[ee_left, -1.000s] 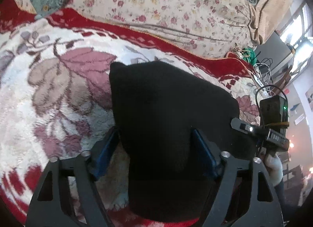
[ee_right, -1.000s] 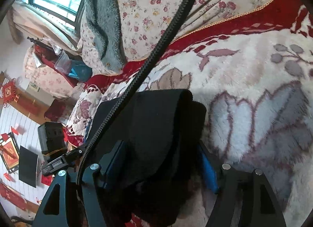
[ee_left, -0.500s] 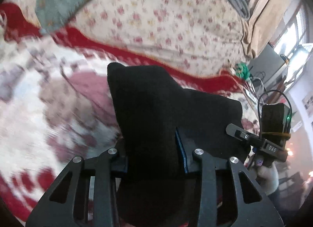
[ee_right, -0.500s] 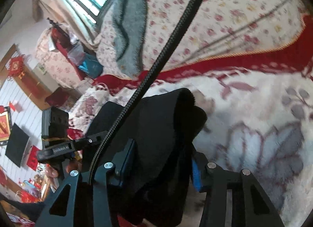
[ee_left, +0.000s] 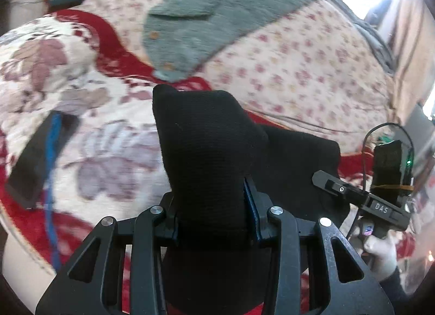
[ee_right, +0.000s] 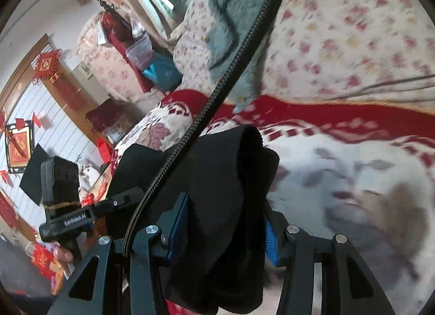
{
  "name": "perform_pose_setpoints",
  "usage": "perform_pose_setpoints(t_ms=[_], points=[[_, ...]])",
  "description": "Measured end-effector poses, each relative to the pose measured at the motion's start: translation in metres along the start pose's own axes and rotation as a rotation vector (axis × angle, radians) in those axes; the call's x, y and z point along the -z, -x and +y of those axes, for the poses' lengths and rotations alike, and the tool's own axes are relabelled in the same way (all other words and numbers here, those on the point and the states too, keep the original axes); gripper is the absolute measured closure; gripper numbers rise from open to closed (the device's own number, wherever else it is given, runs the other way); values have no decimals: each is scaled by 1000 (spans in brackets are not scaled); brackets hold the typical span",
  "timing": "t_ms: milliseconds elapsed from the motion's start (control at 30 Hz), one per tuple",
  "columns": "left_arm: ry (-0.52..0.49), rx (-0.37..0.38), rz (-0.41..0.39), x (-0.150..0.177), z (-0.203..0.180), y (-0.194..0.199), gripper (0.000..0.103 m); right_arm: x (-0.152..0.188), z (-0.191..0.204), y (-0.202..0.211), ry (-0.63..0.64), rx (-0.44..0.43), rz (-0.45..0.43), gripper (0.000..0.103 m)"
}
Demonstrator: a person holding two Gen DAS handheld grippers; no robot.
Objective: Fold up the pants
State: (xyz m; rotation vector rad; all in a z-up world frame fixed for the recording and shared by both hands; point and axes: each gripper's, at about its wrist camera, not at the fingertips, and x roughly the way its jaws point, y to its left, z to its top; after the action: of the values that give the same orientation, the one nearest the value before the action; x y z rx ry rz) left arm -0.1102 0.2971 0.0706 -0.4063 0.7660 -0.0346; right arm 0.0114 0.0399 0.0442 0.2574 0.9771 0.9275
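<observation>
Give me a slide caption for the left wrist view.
Left gripper shut on bunched black pants, lifted over the floral blanket.

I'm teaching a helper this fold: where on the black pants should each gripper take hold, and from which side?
Take the pants at their near edge, one end per gripper, coming in low from the bed's front edge. The cloth is thick and bunched there, so it fills the jaws. The left gripper and right gripper are each clamped on such a bunch, with the fabric spanning between them.
</observation>
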Motion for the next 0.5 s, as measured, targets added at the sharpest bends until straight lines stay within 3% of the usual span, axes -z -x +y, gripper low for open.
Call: perform_pose_setpoints(t_ms=[200,367,500], points=[[66,-45,23,4,36,-18,66,-11,11,-51,75,42,55,56],[63,-49,5,8,42,-25,66,-11,-10,-72,34,72,102,54],[38,-61,-14,9,39,-28,66,-9,-22,-78,27,104,108,37]])
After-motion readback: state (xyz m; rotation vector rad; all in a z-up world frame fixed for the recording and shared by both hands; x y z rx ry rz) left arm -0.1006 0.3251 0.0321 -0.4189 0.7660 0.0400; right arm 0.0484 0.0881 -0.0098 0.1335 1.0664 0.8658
